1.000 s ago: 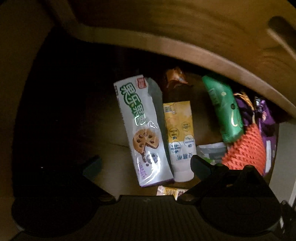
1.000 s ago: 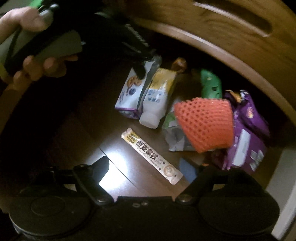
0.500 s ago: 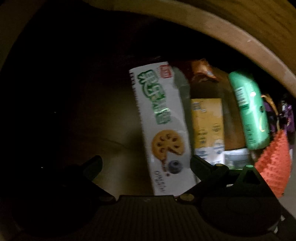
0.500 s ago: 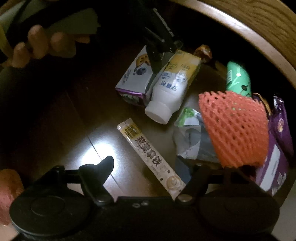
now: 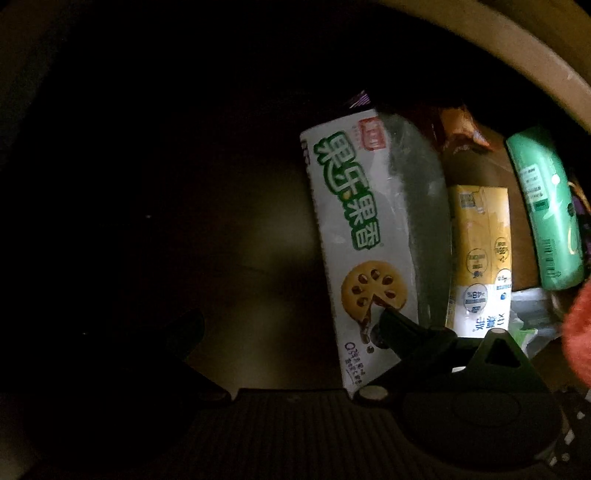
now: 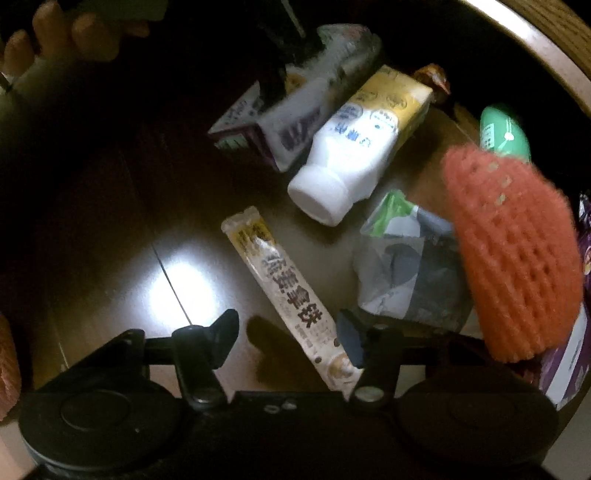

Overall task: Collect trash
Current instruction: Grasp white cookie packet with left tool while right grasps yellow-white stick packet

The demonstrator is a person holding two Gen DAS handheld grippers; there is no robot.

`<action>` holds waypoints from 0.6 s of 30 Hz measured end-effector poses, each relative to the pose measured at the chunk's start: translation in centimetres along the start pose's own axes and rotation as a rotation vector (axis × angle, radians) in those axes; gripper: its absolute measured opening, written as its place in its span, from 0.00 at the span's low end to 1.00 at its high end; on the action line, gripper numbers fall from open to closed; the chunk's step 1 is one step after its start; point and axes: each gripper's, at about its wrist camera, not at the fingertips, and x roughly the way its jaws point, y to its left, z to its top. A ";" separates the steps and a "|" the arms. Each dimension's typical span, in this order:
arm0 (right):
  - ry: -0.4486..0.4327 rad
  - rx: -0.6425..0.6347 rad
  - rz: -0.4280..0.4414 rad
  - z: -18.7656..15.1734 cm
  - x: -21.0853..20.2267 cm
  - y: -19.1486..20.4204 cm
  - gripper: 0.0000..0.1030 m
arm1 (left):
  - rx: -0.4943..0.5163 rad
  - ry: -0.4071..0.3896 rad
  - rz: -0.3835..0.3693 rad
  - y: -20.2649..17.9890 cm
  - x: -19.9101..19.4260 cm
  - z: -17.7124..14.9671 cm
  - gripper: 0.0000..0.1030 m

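Note:
Trash lies on a dark wooden floor. My left gripper point(image 5: 290, 321) hangs open, pointing down. Its right finger point(image 5: 391, 325) overlaps the lower end of a white biscuit box point(image 5: 362, 240) with green lettering, and its left finger is over bare floor. My right gripper point(image 6: 286, 326) straddles the lower end of a long coffee sachet point(image 6: 280, 291) lying flat. Its jaws are closing, with a gap still showing at the left pad, while the right fingertip point(image 6: 349, 332) is at the sachet's edge. In the right wrist view the biscuit box point(image 6: 295, 122) looks blurred.
Beside the box lie a white bottle point(image 6: 351, 155) with a yellow label, a green packet point(image 6: 504, 136), a crumpled wrapper point(image 6: 402, 266), an orange foam net point(image 6: 513, 251) and a purple packet point(image 6: 569, 350). A curved wooden rim point(image 6: 554, 40) arches above. A hand point(image 6: 74, 29) shows top left.
Both grippers have sunk closer to the floor. The right jaws have narrowed around the coffee sachet. The biscuit box has slid right in the left view, under the right finger.

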 end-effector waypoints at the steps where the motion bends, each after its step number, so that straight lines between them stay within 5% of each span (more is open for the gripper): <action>1: 0.004 0.003 0.002 -0.1 0.1 0.1 0.56 | -0.003 -0.010 -0.016 0.1 -0.6 -0.1 0.99; 9: 0.004 0.036 0.018 -0.2 -0.2 0.3 0.55 | 0.072 -0.055 -0.134 -3.0 -3.2 -0.4 0.99; 18: 0.000 0.042 0.032 -0.3 -0.3 -0.2 0.55 | 0.174 -0.026 -0.103 -5.8 -1.5 -1.3 0.99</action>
